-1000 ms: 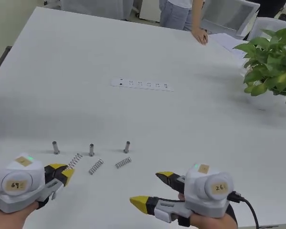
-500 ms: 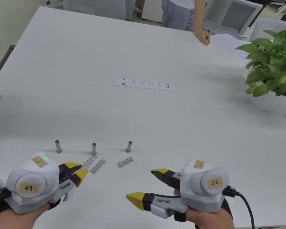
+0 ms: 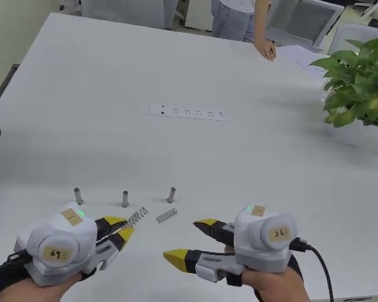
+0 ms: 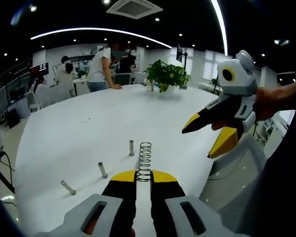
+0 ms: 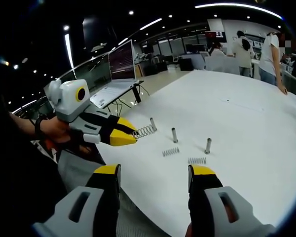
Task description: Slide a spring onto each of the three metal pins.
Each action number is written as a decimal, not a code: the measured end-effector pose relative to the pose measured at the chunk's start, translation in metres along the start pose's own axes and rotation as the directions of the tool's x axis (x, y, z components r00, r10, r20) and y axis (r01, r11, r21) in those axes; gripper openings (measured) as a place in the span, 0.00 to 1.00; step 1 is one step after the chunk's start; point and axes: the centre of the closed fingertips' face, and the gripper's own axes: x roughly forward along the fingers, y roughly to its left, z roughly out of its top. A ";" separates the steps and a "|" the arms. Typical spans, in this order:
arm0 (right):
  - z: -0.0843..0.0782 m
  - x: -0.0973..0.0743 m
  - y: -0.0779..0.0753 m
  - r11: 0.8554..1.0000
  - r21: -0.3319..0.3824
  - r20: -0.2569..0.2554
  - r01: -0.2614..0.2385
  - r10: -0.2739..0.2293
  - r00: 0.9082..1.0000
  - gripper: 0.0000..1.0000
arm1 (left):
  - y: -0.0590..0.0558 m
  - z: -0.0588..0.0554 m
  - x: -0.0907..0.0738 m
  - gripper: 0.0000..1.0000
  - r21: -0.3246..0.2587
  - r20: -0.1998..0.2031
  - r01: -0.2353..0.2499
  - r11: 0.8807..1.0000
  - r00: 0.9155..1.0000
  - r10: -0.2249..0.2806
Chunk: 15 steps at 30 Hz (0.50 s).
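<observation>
Left gripper (image 3: 120,228) first: its yellow tips are almost together and pinch one end of a spring (image 4: 145,157). The rest of the coil sticks straight out past the jaws in the left gripper view. From the right gripper view that spring (image 5: 144,131) is up off the table and pokes out of the left gripper (image 5: 124,137) toward the row of pins.

The right gripper (image 3: 190,240) is spread wide with nothing between its jaws. It's low over the near part of the white table (image 3: 258,157), just to the right of the left one. It also comes into the left gripper view from the right side (image 4: 201,142), jaws gaping.

The three metal pins stand in a row on the table, and all of them are bare: left pin (image 3: 78,195), middle pin (image 3: 125,199), right pin (image 3: 171,194).

Two loose springs lie flat on the table on the near side of the pins, one below the middle pin (image 5: 170,151) and one below the right pin (image 5: 197,160). That second one is easy to spot from the head view too (image 3: 166,215), just beside the right pin but not touching it.

Further back there's a white power strip (image 3: 188,112) mid-table and a green plant (image 3: 359,82) at the right edge. A person at the far side rests a hand (image 3: 265,48) on the tabletop.
</observation>
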 end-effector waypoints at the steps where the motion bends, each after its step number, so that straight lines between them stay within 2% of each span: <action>1: 0.001 0.000 0.001 1.000 -0.001 0.002 -0.003 0.003 1.000 0.53 | -0.003 0.002 0.001 0.02 0.006 0.002 0.008 1.000 1.000 -0.008; 7: 0.008 0.002 0.003 1.000 0.011 0.024 -0.025 0.025 0.999 0.47 | -0.015 0.009 0.003 0.02 0.035 0.007 0.043 0.998 0.999 -0.043; 10: 0.012 0.003 0.006 0.999 0.029 0.045 -0.041 0.040 0.998 0.43 | -0.024 0.012 0.004 0.02 0.051 0.010 0.067 0.996 0.998 -0.067; 15: 0.015 0.005 0.008 0.998 0.029 0.050 -0.055 0.053 0.997 0.39 | -0.037 0.017 0.005 0.02 0.083 0.012 0.102 0.991 0.995 -0.103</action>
